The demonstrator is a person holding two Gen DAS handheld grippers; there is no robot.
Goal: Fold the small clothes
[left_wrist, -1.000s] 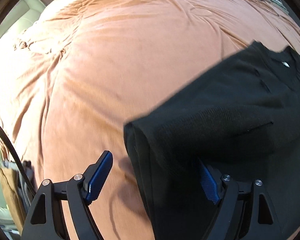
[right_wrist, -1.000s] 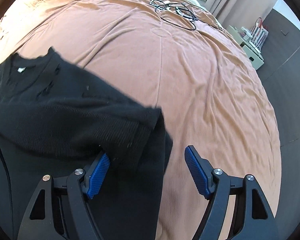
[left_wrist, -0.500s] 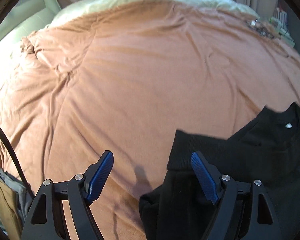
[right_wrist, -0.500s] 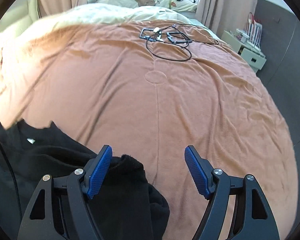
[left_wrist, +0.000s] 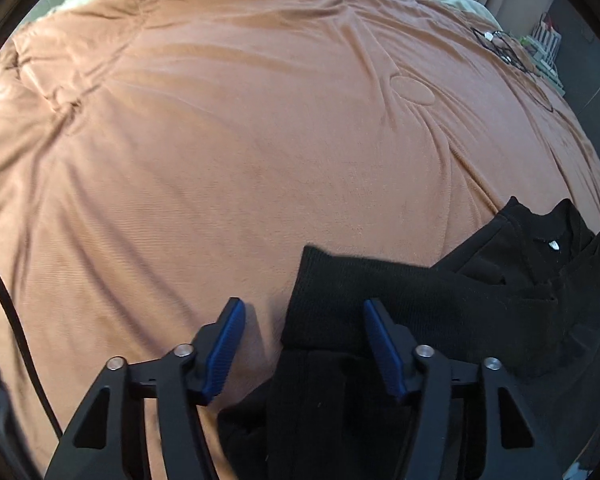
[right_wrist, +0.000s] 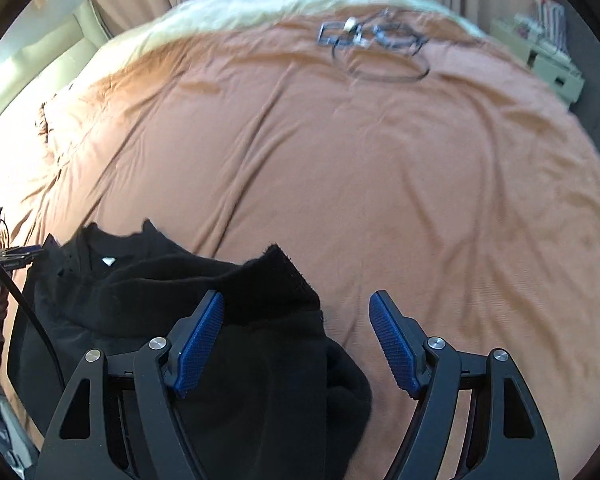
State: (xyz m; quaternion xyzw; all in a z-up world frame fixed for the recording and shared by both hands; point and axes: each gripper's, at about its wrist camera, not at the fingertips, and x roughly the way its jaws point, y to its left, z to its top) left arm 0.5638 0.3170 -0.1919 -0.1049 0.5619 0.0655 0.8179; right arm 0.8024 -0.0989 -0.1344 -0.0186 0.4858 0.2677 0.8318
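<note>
A black knit sweater [left_wrist: 440,304] lies on the orange bedspread [left_wrist: 240,140], collar and white label away from me, sleeves folded across the body. My left gripper [left_wrist: 304,340] is open, its jaws astride the sweater's left edge where a ribbed cuff ends. In the right wrist view the sweater [right_wrist: 180,280] lies at the lower left. My right gripper [right_wrist: 296,344] is open above its right edge, with a folded cuff between the blue pads. Neither gripper holds cloth.
A coil of black cable with small devices [right_wrist: 380,44] lies at the far end of the bedspread [right_wrist: 380,180]. Cream pillows [right_wrist: 260,4] and curtains are behind. A bedside cabinet [right_wrist: 552,68] stands at the far right.
Both grippers have pulled back and up from the sweater, so more bed shows. The sleeves now lie folded across the body. The jaws stayed open.
</note>
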